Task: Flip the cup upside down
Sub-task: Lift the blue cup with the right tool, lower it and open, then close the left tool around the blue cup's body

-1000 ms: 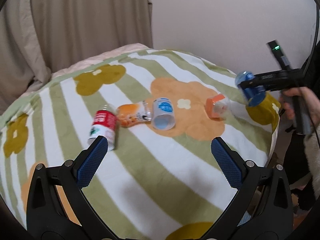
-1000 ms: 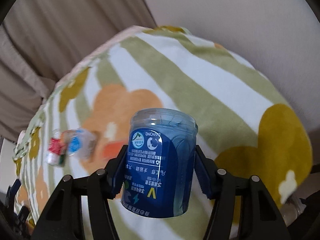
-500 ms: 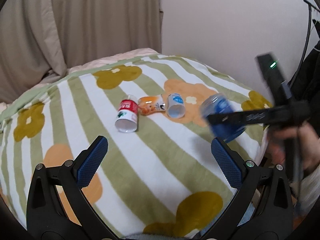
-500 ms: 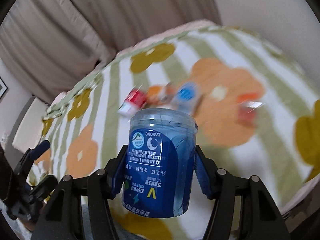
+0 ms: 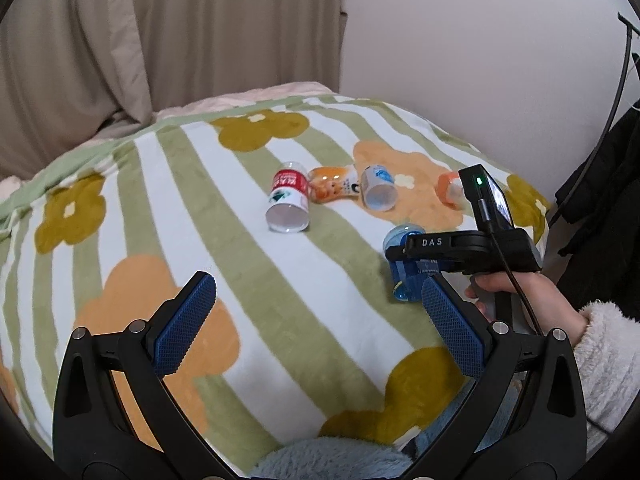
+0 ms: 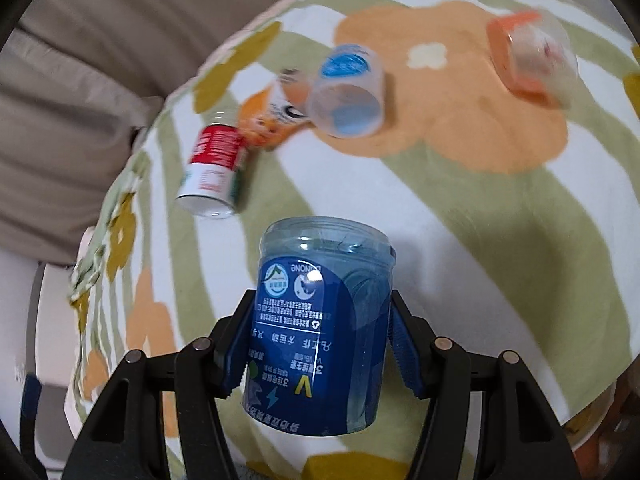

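My right gripper is shut on a blue plastic cup with an upside-down label, held just above the striped flower blanket. In the left wrist view the same cup sits in the right gripper at the blanket's right side, its lower end close to the fabric. My left gripper is open and empty, hovering over the blanket's near part.
Several cups lie on their sides further back: a red-and-white one, an orange one, a pale blue one and an orange-rimmed clear one. A curtain and wall stand behind. The bed edge is at right.
The right gripper has swung the blue cup from the far right edge inward and down toward the blanket. The left gripper pulled back and up, widening its view.
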`<state>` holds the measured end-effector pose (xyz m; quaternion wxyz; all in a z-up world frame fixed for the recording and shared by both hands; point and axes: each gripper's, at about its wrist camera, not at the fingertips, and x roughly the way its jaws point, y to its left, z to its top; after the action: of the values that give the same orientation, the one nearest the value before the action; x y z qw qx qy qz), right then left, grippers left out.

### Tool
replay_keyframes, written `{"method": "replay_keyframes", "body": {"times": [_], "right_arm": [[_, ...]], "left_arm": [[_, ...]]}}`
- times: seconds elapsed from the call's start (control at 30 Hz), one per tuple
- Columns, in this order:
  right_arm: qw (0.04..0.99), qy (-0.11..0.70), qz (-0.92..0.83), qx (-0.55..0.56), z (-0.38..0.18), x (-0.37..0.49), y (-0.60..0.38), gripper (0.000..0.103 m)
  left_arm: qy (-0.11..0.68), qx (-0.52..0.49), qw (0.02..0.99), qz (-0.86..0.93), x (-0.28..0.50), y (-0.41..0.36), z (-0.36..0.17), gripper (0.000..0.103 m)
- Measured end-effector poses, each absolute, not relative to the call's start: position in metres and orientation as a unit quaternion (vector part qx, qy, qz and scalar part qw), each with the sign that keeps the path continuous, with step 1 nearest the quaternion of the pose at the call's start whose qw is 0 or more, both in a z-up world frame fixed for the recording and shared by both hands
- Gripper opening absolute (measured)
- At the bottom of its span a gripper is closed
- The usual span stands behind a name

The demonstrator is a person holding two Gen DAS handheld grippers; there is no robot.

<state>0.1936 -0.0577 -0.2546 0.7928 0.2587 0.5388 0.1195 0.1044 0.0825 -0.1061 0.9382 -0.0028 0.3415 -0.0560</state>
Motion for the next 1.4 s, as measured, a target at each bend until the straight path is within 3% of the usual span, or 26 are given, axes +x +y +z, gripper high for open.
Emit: {"method": "replay_keyframes", "body": {"times": [0.33, 0.4, 0.43, 0.47, 0.63, 0.97, 1.2, 1.4], "right_arm": [[0.802, 0.545, 0.087, 0.229, -0.261, 0.195, -0.049, 0.060], [0.802, 0.545, 0.081, 0.232, -0.260, 0.196, -0.051, 0.080], [0.803, 0.543, 0.079, 0.234, -0.259, 0.196, -0.051, 0.097], [0.804, 0.540, 0.076, 0.237, -0.258, 0.196, -0.053, 0.103], [0.794, 0.543, 0.103, 0.252, -0.246, 0.190, -0.063, 0.103], [0.892, 0.394, 0.121, 0.188, -0.161, 0.112, -0.132, 0.103], [0.953, 0.297, 0.064, 0.018, -0.136, 0.048, -0.144, 0.103], [0.985, 0.158, 0.068, -0.003, -0.127, 0.007, -0.162, 0.103]], "left_arm": [[0.348, -0.020, 0.936, -0.053, 0.101, 0.097, -0.114, 0.103], [0.348, -0.020, 0.936, -0.052, 0.102, 0.097, -0.114, 0.103], [0.348, -0.020, 0.936, -0.052, 0.102, 0.097, -0.114, 0.103], [0.348, -0.019, 0.936, -0.052, 0.102, 0.096, -0.114, 0.103], [0.352, -0.017, 0.934, -0.058, 0.108, 0.091, -0.111, 0.103], [0.398, 0.035, 0.910, -0.112, 0.171, 0.024, -0.089, 0.103], [0.496, 0.075, 0.856, -0.128, 0.250, -0.035, -0.128, 0.103], [0.587, 0.087, 0.794, -0.129, 0.296, -0.064, -0.178, 0.103]]}}
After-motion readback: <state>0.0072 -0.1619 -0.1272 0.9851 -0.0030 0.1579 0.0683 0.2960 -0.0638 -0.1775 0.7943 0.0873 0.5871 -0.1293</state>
